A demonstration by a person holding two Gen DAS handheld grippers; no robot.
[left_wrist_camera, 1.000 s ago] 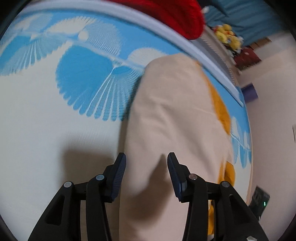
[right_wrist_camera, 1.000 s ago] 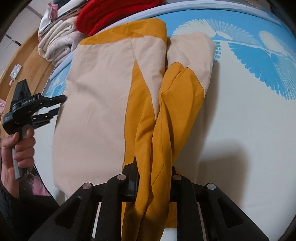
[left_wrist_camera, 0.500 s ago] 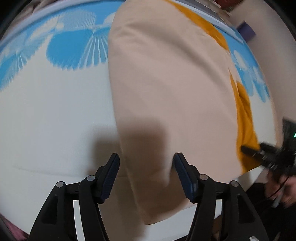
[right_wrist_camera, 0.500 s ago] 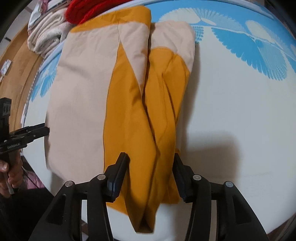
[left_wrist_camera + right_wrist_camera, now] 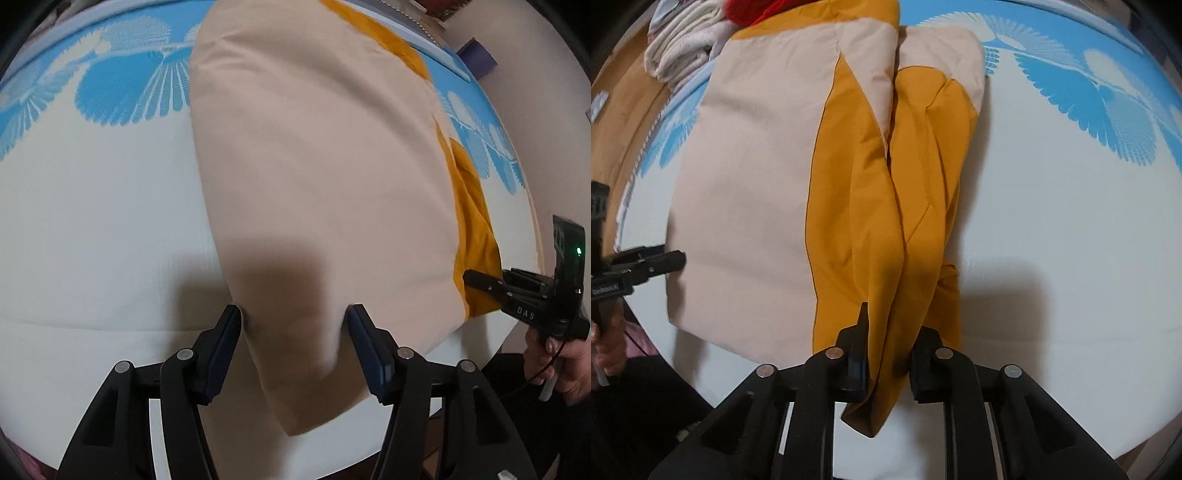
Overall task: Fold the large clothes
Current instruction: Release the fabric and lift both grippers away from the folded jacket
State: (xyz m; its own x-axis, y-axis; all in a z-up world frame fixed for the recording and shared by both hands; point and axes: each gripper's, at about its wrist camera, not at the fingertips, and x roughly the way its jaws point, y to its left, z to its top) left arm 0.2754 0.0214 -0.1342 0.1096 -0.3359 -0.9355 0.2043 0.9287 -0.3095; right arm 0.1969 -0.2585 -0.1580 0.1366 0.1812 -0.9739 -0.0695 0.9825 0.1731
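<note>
A large beige and mustard garment [image 5: 314, 166] lies flat on the bed, lengthwise away from me. My left gripper [image 5: 293, 332] is open and points down over its near beige corner, with cloth between the fingers but not pinched. In the right wrist view it [image 5: 672, 258] sits at the garment's left edge. The mustard sleeves [image 5: 886, 221] lie folded along the garment's right side. My right gripper [image 5: 890, 343] is closing, its jaws pressed on the bunched mustard cloth at the near end. The left wrist view shows that gripper [image 5: 480, 280] at the mustard hem.
The bed cover [image 5: 1052, 221] is white with blue fan prints. A red garment [image 5: 750, 9] and folded cream clothes [image 5: 683, 44] lie at the far end. A purple object [image 5: 478, 61] stands beyond the bed. A hand [image 5: 565, 354] grips each handle.
The right gripper let go of the mustard sleeve half a second ago and has pinched it again lower down. The left gripper slid toward the garment's near beige corner and widened.
</note>
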